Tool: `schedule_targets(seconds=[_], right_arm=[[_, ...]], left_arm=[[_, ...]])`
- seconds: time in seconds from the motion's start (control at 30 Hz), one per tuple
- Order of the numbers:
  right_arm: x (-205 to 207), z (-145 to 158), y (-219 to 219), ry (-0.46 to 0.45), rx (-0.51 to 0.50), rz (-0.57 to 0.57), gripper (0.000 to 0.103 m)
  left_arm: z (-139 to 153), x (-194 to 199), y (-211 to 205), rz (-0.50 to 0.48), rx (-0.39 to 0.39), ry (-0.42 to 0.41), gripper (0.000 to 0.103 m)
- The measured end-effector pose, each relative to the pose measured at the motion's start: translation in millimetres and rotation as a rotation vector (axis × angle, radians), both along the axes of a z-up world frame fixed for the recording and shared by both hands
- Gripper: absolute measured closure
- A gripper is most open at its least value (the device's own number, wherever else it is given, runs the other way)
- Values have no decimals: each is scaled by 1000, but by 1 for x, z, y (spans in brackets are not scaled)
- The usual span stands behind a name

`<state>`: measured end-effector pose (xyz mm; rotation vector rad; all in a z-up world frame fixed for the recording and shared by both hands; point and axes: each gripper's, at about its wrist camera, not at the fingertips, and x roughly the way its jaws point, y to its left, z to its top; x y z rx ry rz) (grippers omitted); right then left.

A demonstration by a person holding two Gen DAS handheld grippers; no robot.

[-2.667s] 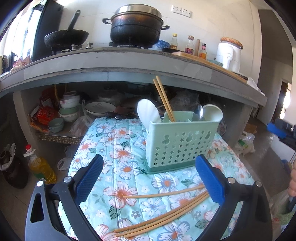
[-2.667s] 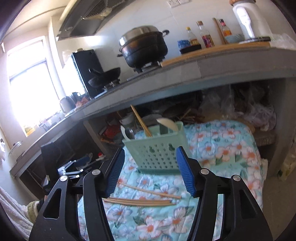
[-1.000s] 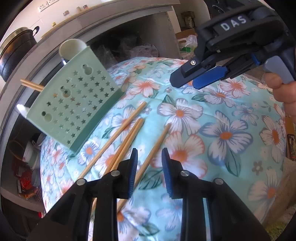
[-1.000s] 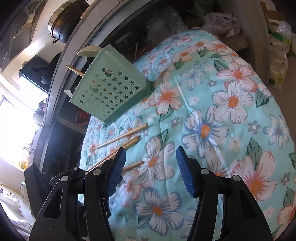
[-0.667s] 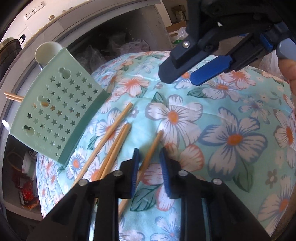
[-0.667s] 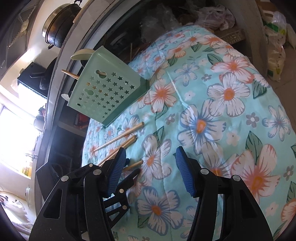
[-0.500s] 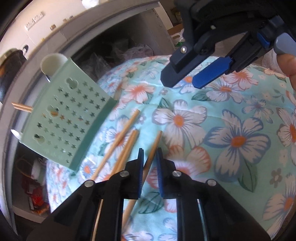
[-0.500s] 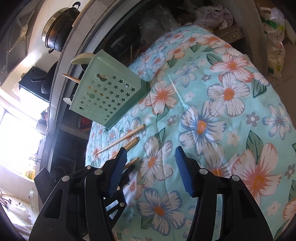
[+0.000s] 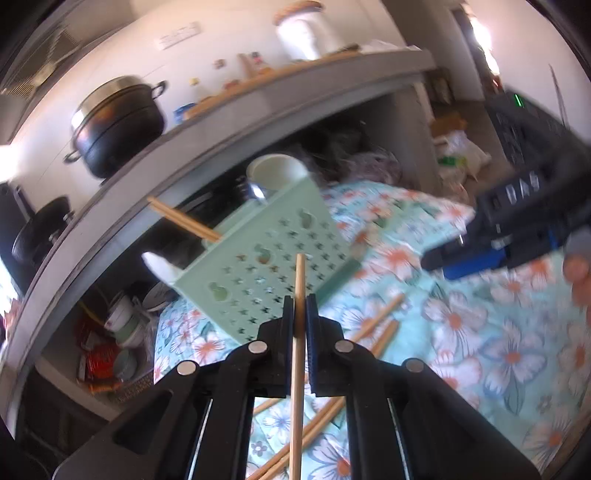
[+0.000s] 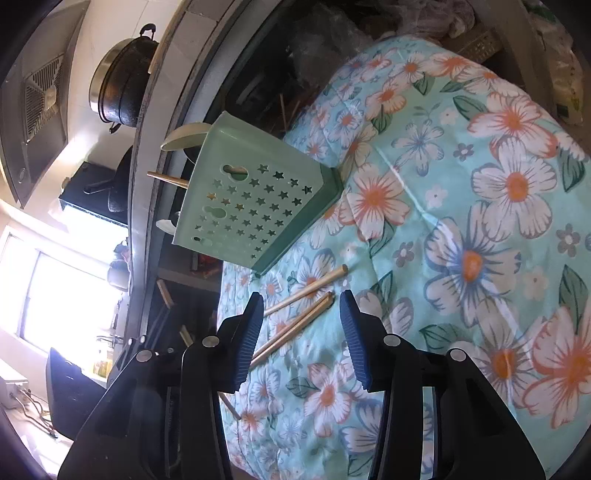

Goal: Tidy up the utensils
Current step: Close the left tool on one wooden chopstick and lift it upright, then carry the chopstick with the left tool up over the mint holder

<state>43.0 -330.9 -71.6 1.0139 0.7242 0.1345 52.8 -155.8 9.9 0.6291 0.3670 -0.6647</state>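
Observation:
My left gripper [image 9: 300,306] is shut on one wooden chopstick [image 9: 300,273], held off the cloth with its tip in front of the pale green star-holed utensil holder [image 9: 266,258]. The holder stands on the floral cloth [image 9: 480,332] with chopsticks and white spoons in it. Three more chopsticks [image 9: 376,321] lie on the cloth. My right gripper [image 10: 301,306] hovers just above them, jaws closing. One chopstick [image 10: 304,291] and a pair of chopsticks [image 10: 295,325] lie between its pads, not pressed. From the left wrist view the right gripper [image 9: 476,254] shows at the right with a hand [image 9: 576,269].
A grey counter edge [image 9: 221,122] overhangs the table's far side and carries a black pot [image 9: 118,122] and a white appliance [image 9: 303,33]. Bowls and packets [image 9: 122,325] fill the shelf beneath it. Bags [image 9: 458,151] lie on the floor at the right.
My left gripper closed on one chopstick and lifted it off the cloth, tilting up toward the holder. The right gripper's jaws narrowed over the other chopsticks and it barely moved.

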Motion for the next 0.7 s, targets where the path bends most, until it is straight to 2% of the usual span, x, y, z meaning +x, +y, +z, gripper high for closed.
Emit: schedule_targets(seconds=[0.1,0.4,0.53,0.7], right_arm=[[10,-4,5,11,31,10,61],[36,-33,4,101,131,-46,69],[46,-48,3,144,156,-82,75],[56,-51,5,148,161,-105,79]], left_arm=[[9,12,9,53,-56,25,97],[7,30,21,160,-115,113,97],[5,35,23,188,-126,126,97],[2,38,22,199,-124,126,97]])
